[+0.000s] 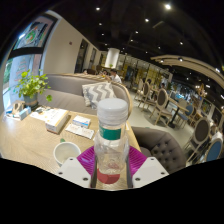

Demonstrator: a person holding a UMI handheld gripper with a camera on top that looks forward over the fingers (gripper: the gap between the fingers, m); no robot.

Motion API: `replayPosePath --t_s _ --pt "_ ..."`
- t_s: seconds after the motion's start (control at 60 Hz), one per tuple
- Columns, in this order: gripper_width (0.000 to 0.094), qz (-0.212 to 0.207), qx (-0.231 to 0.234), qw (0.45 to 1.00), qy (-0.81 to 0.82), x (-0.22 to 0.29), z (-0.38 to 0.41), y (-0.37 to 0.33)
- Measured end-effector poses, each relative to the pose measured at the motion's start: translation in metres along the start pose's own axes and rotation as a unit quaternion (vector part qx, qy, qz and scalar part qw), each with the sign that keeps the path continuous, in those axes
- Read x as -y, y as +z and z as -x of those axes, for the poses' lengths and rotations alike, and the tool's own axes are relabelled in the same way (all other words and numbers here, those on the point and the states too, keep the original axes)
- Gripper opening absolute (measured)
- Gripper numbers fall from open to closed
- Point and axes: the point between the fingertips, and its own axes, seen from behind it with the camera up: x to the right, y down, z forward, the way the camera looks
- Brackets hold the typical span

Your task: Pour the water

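Observation:
A clear plastic bottle (111, 145) with a white cap and a green neck band stands upright between my gripper's fingers. My gripper (111, 165) is shut on the bottle: both magenta pads press on its sides. The bottle is lifted above the light table (25, 140). A white cup (66, 152) sits on the table just left of the left finger (85, 160).
A white box (49, 118) and a small packet (80, 127) lie on the table beyond the cup. A potted plant (33, 88) stands at the far left. A grey sofa (160, 143) with a patterned cushion (97, 94) lies beyond the bottle. Chairs fill the café to the right.

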Motion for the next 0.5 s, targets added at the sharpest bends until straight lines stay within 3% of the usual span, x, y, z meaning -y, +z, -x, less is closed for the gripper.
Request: replayPosePath --t_s 0.317,0.45,0.5 --pt "0.0410 0.025 0.071 0.992 0.105 -0.070 0.014 0.063" --pt "0.0429 0.040 0.077 0.993 0.084 -0.103 0.020 0.076" --pt "0.0422 0.023 0.077 0.992 0.093 -0.100 0.020 0.076"
